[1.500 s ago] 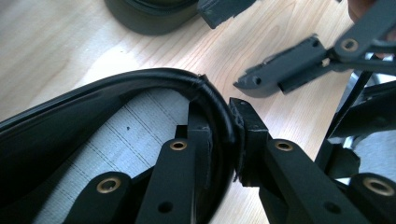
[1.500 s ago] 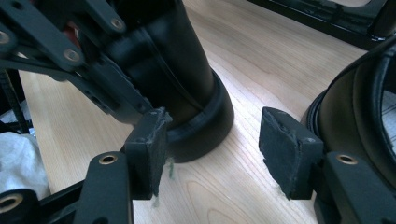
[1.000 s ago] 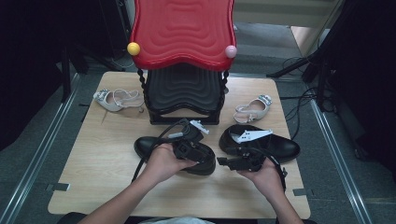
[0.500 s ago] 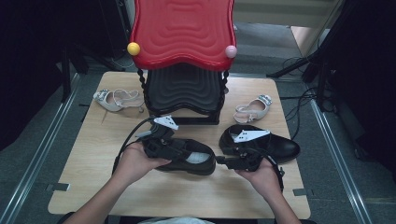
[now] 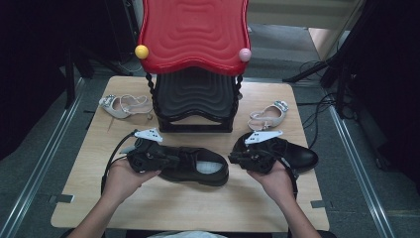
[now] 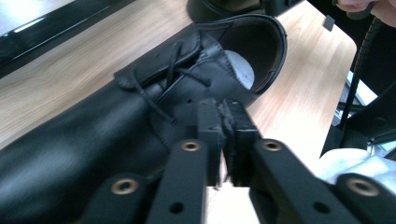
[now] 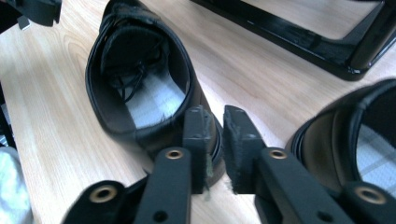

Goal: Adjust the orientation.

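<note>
- Since the earlier frames the left hand has slid towards 9 o'clock along the near black shoe [image 5: 198, 166], from its laces to its toe end; the right hand has hardly shifted.
- The table [image 5: 198, 213] carries one red-and-black rack [image 5: 195, 99] at 12 o'clock.
- The near black shoe lies at 6 o'clock, with its mate [image 5: 297, 156] at 4 o'clock.
- Left gripper [image 6: 223, 126]: the jaws have just been closing and now stand together against the shoe's laced flank. I cannot tell if any leather is caught.
- Right gripper [image 7: 214, 130]: the jaws have just been closing to a slit at the same shoe's heel rim. I cannot tell whether the pads bite.
- Risk: with so thin a hold at either end, lifting would likely let the shoe slip and drop, or twist on one pinch. A tug towards 3 o'clock could knock its mate.
- Count: two black shoes, two pale sandals [image 5: 124, 105] [image 5: 267, 116] at 10 and 2 o'clock, one rack, two grippers.
</note>
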A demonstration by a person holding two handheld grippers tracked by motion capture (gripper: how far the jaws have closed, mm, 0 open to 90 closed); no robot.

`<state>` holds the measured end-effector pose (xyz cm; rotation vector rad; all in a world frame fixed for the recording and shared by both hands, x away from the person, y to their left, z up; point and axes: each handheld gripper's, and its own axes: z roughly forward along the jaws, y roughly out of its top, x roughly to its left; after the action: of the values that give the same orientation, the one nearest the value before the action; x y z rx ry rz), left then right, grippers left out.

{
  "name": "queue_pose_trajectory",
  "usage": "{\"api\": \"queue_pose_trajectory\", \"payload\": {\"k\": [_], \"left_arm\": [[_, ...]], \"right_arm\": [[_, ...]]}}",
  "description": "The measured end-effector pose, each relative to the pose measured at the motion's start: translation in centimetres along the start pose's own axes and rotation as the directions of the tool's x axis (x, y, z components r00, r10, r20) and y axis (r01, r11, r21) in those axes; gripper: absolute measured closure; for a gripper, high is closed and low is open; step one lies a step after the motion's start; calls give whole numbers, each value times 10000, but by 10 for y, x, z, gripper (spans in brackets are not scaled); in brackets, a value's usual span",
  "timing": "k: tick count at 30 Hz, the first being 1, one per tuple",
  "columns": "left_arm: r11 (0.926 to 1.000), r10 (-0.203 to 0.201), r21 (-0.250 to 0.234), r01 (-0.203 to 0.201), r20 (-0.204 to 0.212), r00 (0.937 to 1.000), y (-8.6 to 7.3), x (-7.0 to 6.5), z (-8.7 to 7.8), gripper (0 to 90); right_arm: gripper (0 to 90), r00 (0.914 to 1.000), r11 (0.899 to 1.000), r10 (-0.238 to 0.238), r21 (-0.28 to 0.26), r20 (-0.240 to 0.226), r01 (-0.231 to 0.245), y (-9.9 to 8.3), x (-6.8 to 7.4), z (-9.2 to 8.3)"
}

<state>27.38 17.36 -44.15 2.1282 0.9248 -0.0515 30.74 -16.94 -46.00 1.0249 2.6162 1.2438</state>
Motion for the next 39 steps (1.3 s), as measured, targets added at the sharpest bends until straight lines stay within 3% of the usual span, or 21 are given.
{"api": "queue_pose_trajectory", "payload": {"k": [7, 10, 14, 21, 29, 39], "left_arm": [[9975, -402, -596, 379, -380, 9985, -14, 12, -8, 900], [9969, -382, -714, 325, -790, 9961, -21, 13, -8, 900], [9937, -750, -885, 690, -661, 9950, -26, 17, -7, 900], [9910, -1210, -676, 1153, -871, 9888, -38, 23, -2, 900], [9940, -992, 374, 1030, -912, 9909, -44, 26, 21, 900], [9936, -1006, 458, 1037, -648, 9928, -46, 29, 31, 900]], "right_arm": [[900, 9998, 9999, -48, 132, -208, 51, 12, -4, 11], [900, 9996, 9995, -183, 261, -208, 188, 18, -6, 18], [900, 9993, 9988, -283, 397, -225, 291, 22, -8, 26], [900, 9977, 9956, -634, 673, -245, 649, 23, -4, 35], [900, 9978, 9966, -549, 593, -365, 570, 22, -6, 39], [900, 9973, 9946, -598, 818, -433, 632, 17, 2, 35]]}}
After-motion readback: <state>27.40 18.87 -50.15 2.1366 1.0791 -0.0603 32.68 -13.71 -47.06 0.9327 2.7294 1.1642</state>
